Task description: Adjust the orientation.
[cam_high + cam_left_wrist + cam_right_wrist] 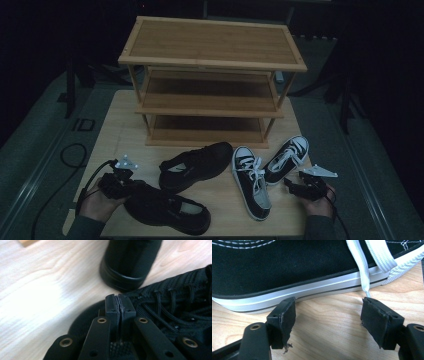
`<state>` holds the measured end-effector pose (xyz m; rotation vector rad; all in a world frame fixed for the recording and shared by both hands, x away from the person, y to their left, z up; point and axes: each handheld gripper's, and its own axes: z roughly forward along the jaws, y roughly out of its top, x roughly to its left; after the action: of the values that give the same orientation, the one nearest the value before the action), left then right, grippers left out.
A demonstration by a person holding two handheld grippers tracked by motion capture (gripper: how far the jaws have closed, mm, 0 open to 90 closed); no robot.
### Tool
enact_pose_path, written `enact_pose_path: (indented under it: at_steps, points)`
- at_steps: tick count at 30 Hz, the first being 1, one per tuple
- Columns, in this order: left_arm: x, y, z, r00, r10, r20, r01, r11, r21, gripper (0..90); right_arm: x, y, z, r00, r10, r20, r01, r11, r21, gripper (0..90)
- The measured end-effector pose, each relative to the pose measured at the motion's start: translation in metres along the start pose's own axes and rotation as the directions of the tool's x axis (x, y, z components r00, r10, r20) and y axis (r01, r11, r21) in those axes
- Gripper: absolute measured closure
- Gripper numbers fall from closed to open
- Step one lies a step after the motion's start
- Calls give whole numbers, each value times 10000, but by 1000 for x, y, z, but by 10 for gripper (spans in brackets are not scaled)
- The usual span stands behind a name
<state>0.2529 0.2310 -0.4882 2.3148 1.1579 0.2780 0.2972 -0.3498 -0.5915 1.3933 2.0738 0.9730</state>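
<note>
A: While we look down from above, we see the left gripper (121,176) at the near left of the table (116,131), sitting at the rear end of the nearest black shoe (167,208).

B: And in the left gripper view its jaws stand pressed flat together, pad against pad — nothing between them. The laces of that black shoe (175,315) lie just to their right, and we can't tell whether the closed tips touch the mesh.

A: The second black shoe (196,166) lies just beyond, a little farther and to the right, its end close to the first one.

B: On the right we have the right gripper (295,188), near the table's near right corner — its jaws wide apart and holding nothing.

A: Agreed. In the right gripper view the black-and-white sneaker (287,267) lies straight ahead of the spread jaws, and a white lace (363,275) hangs down to just above the right-hand pad.

B: From above, that sneaker (251,181) is near, its mate (287,158) farther off to the right, and the wooden rack (212,80) stands at the far side.
</note>
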Motion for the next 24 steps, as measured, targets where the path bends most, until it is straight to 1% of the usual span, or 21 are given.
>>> enact_pose_path:
  at_steps: [4, 5, 6, 7, 8, 10, 11, 12, 13, 14, 15, 16, 18, 19, 20, 21, 22, 23, 24]
  points:
    - [12, 5, -3, 9988, -244, -423, 238, 9996, -139, 884, 0, 0, 0, 10000, -2, 2, 2, 10000, 8, 277]
    - [20, 9, -5, 9976, -386, -571, 372, 9990, -243, 884, 0, 0, 0, 10000, 0, 0, 0, 10000, 9, 277]
    - [20, 9, -5, 9976, -386, -571, 372, 9990, -243, 883, 0, 0, 0, 10000, 0, 0, 0, 10000, 9, 277]
    - [28, 13, -5, 9959, -480, -764, 458, 9985, -303, 883, 0, 0, 0, 10000, -4, 1, 4, 10000, 8, 277]
    - [28, 13, -5, 9959, -480, -764, 458, 9985, -303, 883, 0, 0, 0, 10000, -4, 1, 4, 10000, 8, 277]
    - [35, 17, -3, 9942, -599, -891, 571, 9978, -335, 883, 0, 0, 0, 10000, -2, 0, 2, 10000, 8, 277]
    - [40, 23, -2, 9927, -610, -1044, 570, 9976, -403, 883, 0, 0, 0, 10000, -4, 2, 4, 10000, 8, 277]
    - [40, 23, -2, 9927, -610, -1044, 570, 9976, -403, 883, 0, 0, 0, 10000, -2, 1, 2, 10000, 8, 277]
    - [43, 26, -1, 9919, -611, -1109, 564, 9974, -446, 883, 0, 0, 0, 10000, -2, 1, 2, 10000, 8, 277]
    - [45, 30, 0, 9909, -627, -1191, 568, 9970, -523, 883, 0, 0, 0, 10000, -4, 1, 4, 10000, 8, 277]
    - [47, 37, 2, 9903, -555, -1275, 481, 9970, -602, 883, 0, 0, 0, 10000, -3, 1, 3, 10000, 9, 277]
    - [47, 37, 2, 9903, -555, -1275, 481, 9970, -602, 883, 0, 0, 0, 10000, -3, 1, 3, 10000, 9, 277]
    - [48, 43, 5, 9916, -490, -1200, 413, 9970, -655, 880, 0, 0, 0, 10000, -1, 0, 1, 10000, 8, 277]
    - [47, 47, 8, 9912, -508, -1224, 438, 9973, -588, 876, 0, 0, 0, 10000, 2, 1, -2, 10000, 9, 277]
    - [46, 48, 9, 9912, -561, -1201, 496, 9972, -567, 866, 0, 0, 0, 10000, -2, 0, 2, 10000, 8, 277]
    - [46, 47, 9, 9923, -638, -1065, 578, 9966, -589, 829, 0, 0, 0, 10000, 0, 0, 0, 10000, 7, 277]
    - [46, 47, 9, 9923, -638, -1065, 578, 9966, -589, 757, 0, 0, 0, 10000, 0, 0, 0, 10000, 7, 277]
    - [44, 45, 9, 9933, -780, -848, 732, 9956, -581, 683, 0, 0, 0, 10000, -1, 0, 1, 10000, 7, 277]
    - [44, 45, 9, 9933, -780, -848, 732, 9956, -581, 621, 0, 0, 0, 10000, -1, 0, 1, 10000, 7, 277]
